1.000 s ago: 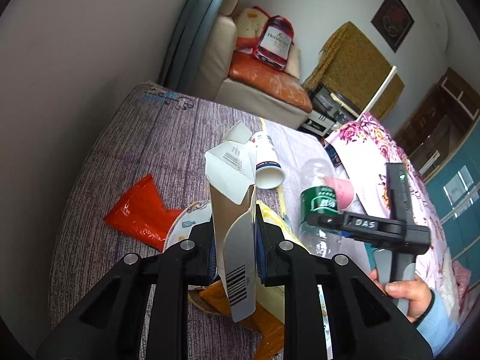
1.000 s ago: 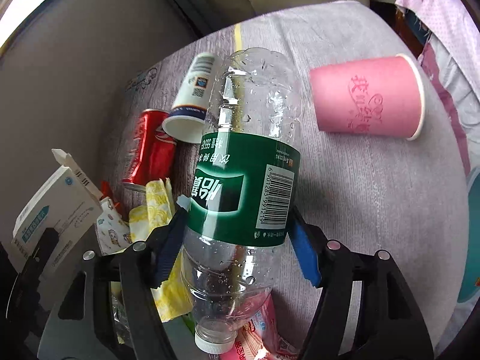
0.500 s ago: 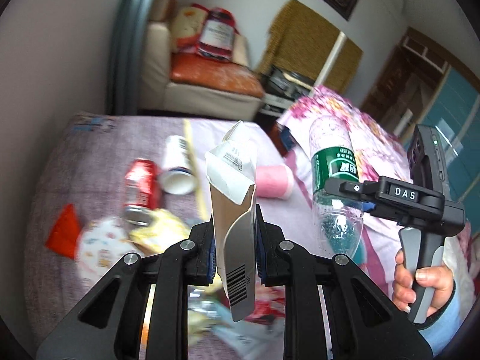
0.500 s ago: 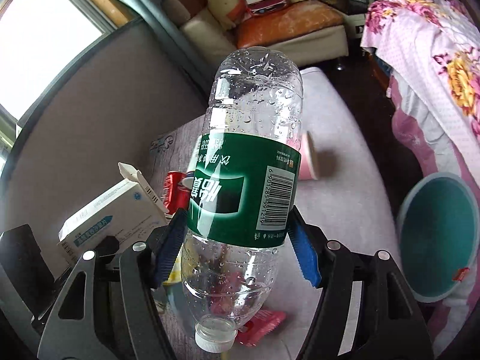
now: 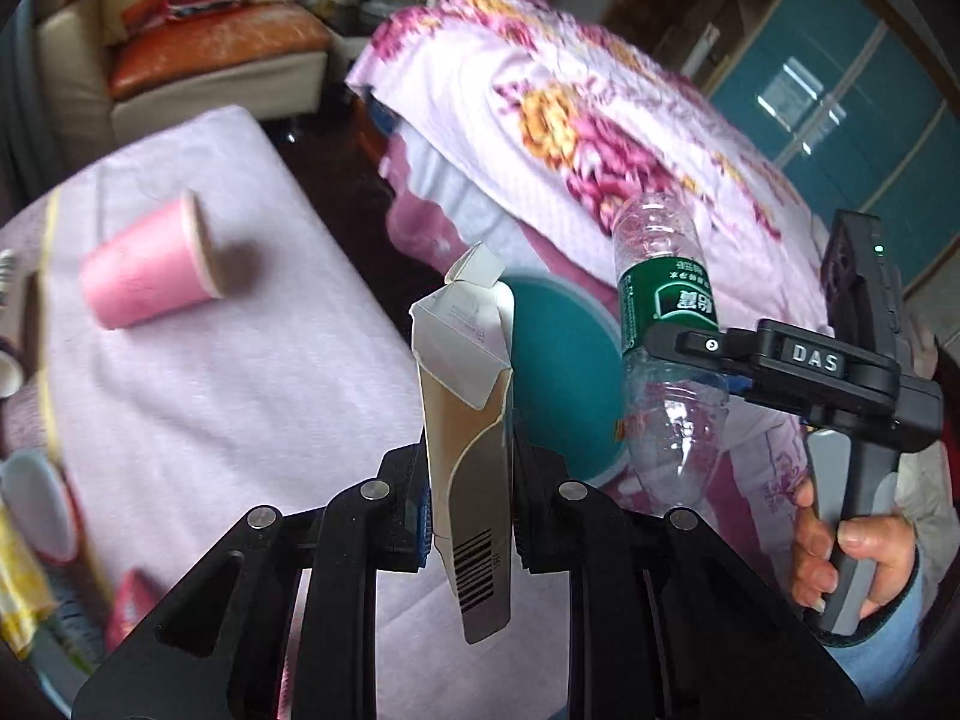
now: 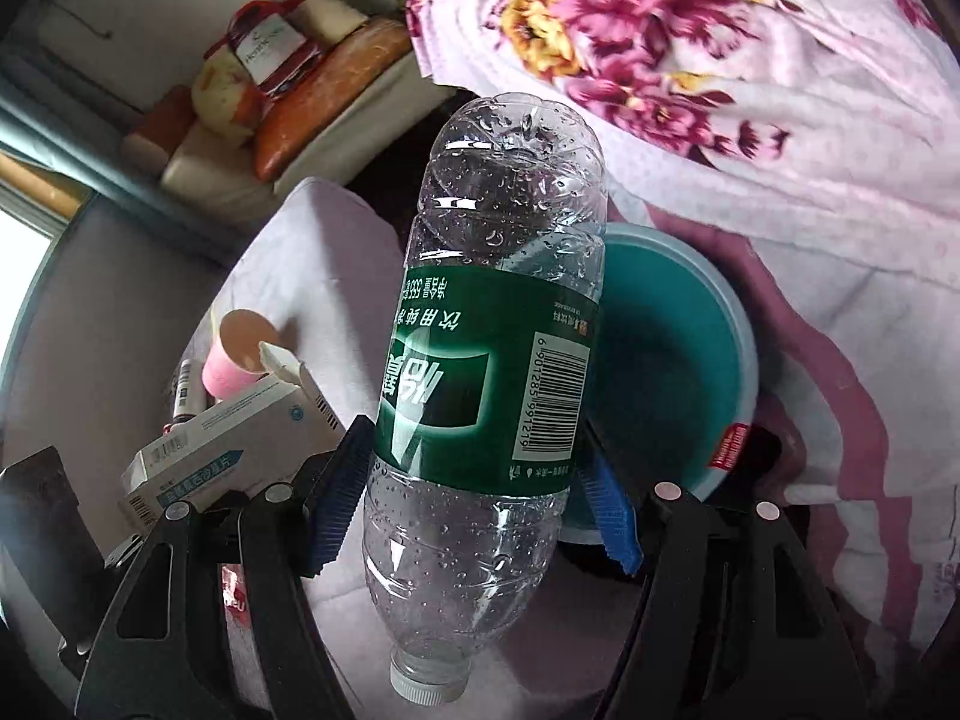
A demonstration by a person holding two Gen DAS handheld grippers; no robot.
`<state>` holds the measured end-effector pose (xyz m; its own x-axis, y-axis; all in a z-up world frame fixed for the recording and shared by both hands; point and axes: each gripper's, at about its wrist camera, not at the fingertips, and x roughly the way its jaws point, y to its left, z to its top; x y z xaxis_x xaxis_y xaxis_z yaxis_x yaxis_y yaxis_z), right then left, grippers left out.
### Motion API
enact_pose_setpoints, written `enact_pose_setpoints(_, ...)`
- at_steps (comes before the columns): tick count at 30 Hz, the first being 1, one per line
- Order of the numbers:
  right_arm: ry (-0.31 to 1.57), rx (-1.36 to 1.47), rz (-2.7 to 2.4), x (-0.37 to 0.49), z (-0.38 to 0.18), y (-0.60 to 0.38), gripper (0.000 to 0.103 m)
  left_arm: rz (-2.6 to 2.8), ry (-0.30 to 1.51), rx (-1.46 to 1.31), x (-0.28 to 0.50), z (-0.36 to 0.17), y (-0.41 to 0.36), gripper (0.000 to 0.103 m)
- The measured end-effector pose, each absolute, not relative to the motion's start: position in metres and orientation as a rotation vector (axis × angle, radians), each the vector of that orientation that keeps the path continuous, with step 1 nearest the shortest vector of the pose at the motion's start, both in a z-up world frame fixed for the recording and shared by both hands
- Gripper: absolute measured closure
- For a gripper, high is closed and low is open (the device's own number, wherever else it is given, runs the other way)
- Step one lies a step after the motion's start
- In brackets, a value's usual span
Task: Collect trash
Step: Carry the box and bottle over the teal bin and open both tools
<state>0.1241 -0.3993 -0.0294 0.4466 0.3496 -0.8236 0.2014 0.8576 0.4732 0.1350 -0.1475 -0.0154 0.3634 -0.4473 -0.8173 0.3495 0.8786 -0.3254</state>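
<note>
My left gripper [image 5: 469, 516] is shut on a white cardboard box [image 5: 468, 420] with its top flap open, held upright in the air. My right gripper [image 6: 474, 498] is shut on a clear plastic bottle [image 6: 486, 348] with a green label, cap end down; it also shows in the left wrist view [image 5: 666, 324]. A teal bin [image 6: 678, 360] sits on the floor just behind the bottle, and behind the box in the left wrist view [image 5: 558, 372]. The box also shows at left in the right wrist view [image 6: 222, 438].
A pink paper cup [image 5: 144, 270] lies on its side on the lilac-covered table [image 5: 240, 396]. More wrappers and cups [image 5: 36, 516] lie at the table's left edge. A floral bedspread [image 5: 600, 138] hangs right behind the bin. A sofa [image 5: 198, 60] stands at the back.
Both grippers have swung right, away from the trash pile, with the box and bottle in them. The teal bin now sits close behind both.
</note>
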Motion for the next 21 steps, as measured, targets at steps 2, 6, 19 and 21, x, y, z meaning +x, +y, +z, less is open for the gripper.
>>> enact_pose_setpoints(2,1.139,0.585,0.087,0.120,-0.042,-0.413,0.039,-0.526,1.120,-0.075,0.146,-0.031,-0.169,0.082)
enact_pose_setpoints(6,1.194,0.635,0.075,0.122,-0.070,-0.431,0.039,-0.550,1.173,-0.033,0.161,-0.056,-0.199,0.082)
enact_pose_setpoints(19,1.285,0.702,0.066,0.136,-0.105,-0.436,0.038,-0.515,1.188,-0.064,0.173,-0.055,-0.204,0.045)
enact_pose_setpoints(21,1.297,0.710,0.059,0.138,-0.106,-0.433,0.037,-0.508,1.184,-0.076,0.171,-0.052,-0.197,0.040)
